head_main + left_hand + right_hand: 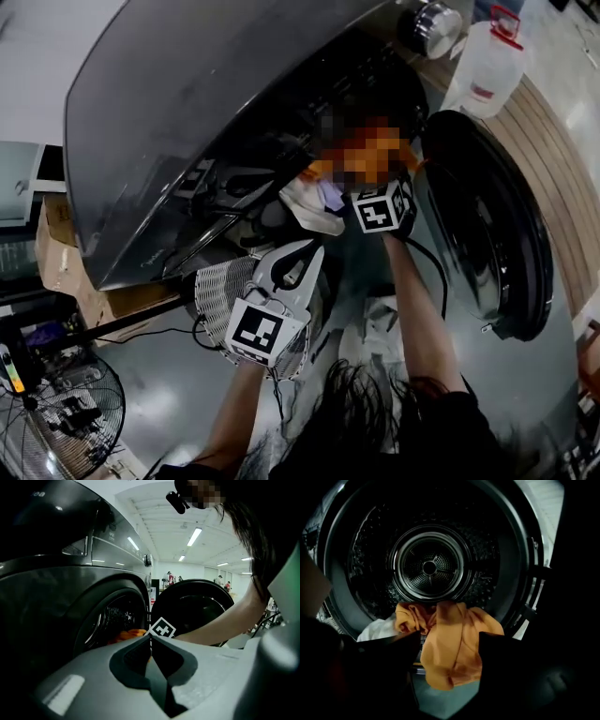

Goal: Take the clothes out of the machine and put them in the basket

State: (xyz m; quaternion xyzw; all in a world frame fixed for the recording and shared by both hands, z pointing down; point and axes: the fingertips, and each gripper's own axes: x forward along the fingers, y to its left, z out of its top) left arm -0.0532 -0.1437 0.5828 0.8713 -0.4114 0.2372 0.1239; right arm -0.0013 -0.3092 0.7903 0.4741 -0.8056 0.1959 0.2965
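1. The white mesh basket (214, 291) stands on the floor under the left front edge of the machine (187, 112). That is where the load has to go, so the way from the drum mouth down to it should be kept free.
2. The left gripper (150, 639) hangs just above the basket, its jaws pressed together with nothing between them. It would do best to wait there, ready to open and catch any cloth that trails.
3. A white garment (377, 629) lies at the left of the drum's (356, 573) front edge, touching the orange one. It may drag along with the pull. If it does, it is better let go over the basket than shaken off.
4. The orange garment (450, 653) is draped over the middle of the drum's front lip, with a fold hanging outside. The right gripper (449, 639) faces it with jaws wide apart. The cloth sits between them but is not pinched. I would push forward until the thick bunch, not the thin hanging edge, is deep between the pads, and then close firmly.
5. The door (487, 225) stands open at the right. The lift should go up over the lip and then left and down to the basket, away from the door.
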